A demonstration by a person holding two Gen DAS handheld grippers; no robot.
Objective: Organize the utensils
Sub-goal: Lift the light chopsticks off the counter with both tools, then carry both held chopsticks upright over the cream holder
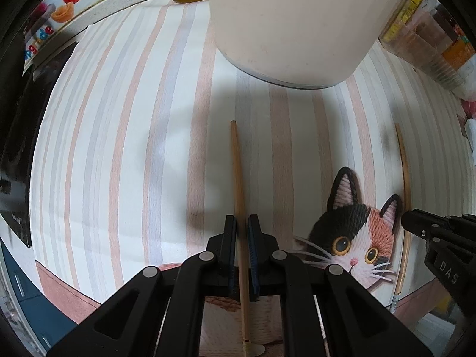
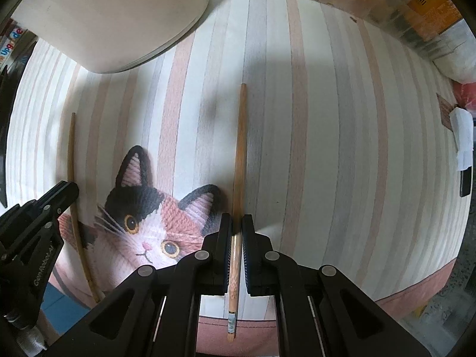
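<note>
So each gripper has a chopstick lined up between its fingers. The left gripper (image 1: pixel 242 223) sits over the left chopstick (image 1: pixel 237 160), which runs straight out ahead along the striped mat (image 1: pixel 119 148). The fingers look narrowed around it with a sliver of gap on either side, so honestly I can't tell if it's actually pinched or just bracketed. Same story for the right gripper (image 2: pixel 237 223): the right chopstick (image 2: pixel 240 148) passes between the fingers, maybe touching the left pad, but whether it's clamped I can't say.

Both sticks lie roughly parallel on the mat, either side of the printed cat face (image 2: pixel 154 217), tips pointing toward the big cream-coloured holder (image 1: pixel 294 23) standing at the far end. That's where I'd guess they go.

What could go wrong from here, in my opinion:
- thin round sticks roll, so if the fingers close off-centre a stick could squirt sideways or twist in the grip
- both are held near the back end, so lots of length hangs out front. On lifting, the tip may droop and catch the holder's wall instead of clearing the rim
- the two grippers are fairly close together, so swinging both toward one holder could knock them, or the sticks, into each other
- the mat is soft, so fingers pressed down could snag it and drag it along
</note>
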